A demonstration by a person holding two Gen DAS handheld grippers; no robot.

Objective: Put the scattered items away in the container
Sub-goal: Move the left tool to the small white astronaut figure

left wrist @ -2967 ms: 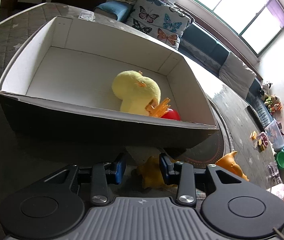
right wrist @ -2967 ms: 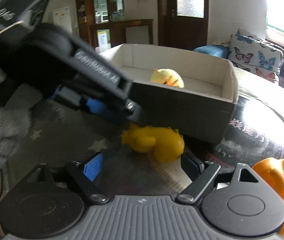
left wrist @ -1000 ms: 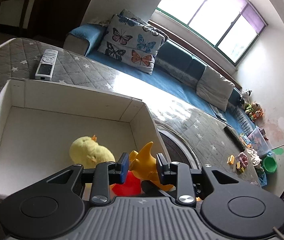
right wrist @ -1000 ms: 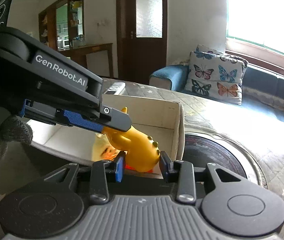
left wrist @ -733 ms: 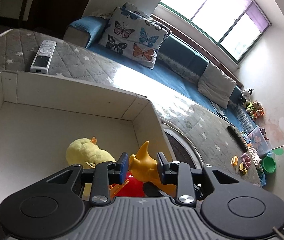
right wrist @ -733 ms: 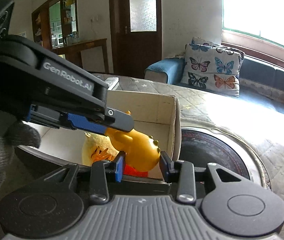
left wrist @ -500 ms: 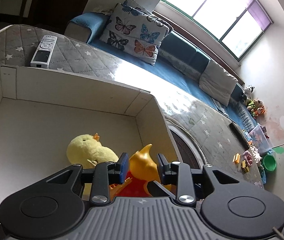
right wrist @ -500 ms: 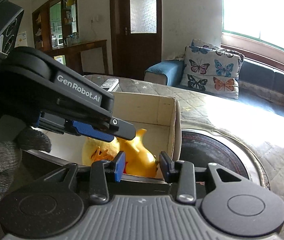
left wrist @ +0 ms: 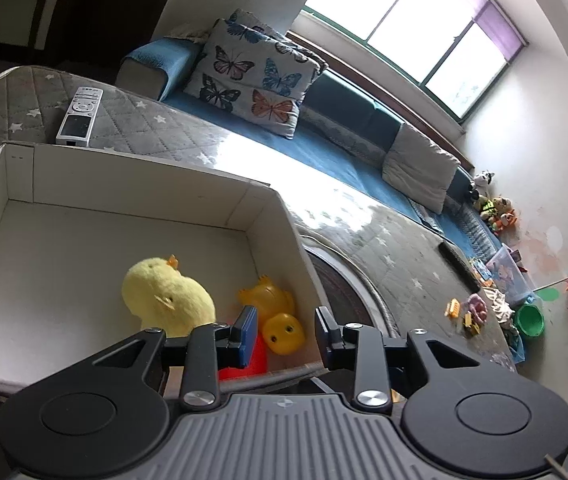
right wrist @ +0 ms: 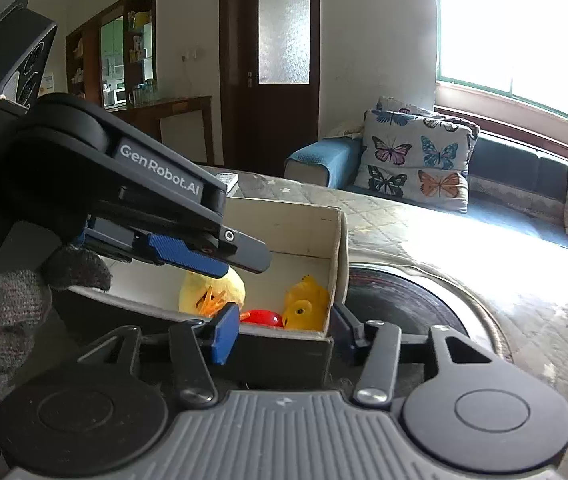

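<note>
The cardboard box [left wrist: 272, 216] has a white inside and holds a yellow plush chick [left wrist: 166, 300], a red ball [left wrist: 254, 356] and a yellow rubber toy [left wrist: 274, 312], which lies in the near right corner. My left gripper [left wrist: 287, 336] hovers over that corner. Its jaws are opening and nothing is between them. In the right wrist view the rubber toy [right wrist: 306, 308] rests beside the red ball [right wrist: 262, 317] and the chick [right wrist: 212, 290]. My right gripper [right wrist: 284, 336] is just outside the box's near wall [right wrist: 284, 344], jaws opening and empty. The left gripper's fingers [right wrist: 244, 254] reach in above the chick.
A remote control [left wrist: 80, 116] lies on the grey quilted surface behind the box. A dark round plate [right wrist: 400, 300] sits right of the box. A blue sofa with a butterfly pillow [left wrist: 252, 84] runs behind. Small toys [left wrist: 472, 312] and a green bowl [left wrist: 528, 318] are on the floor.
Both grippers were shut on the yellow rubber toy above the box. Their jaws have spread, and the toy has dropped into the box's near right corner.
</note>
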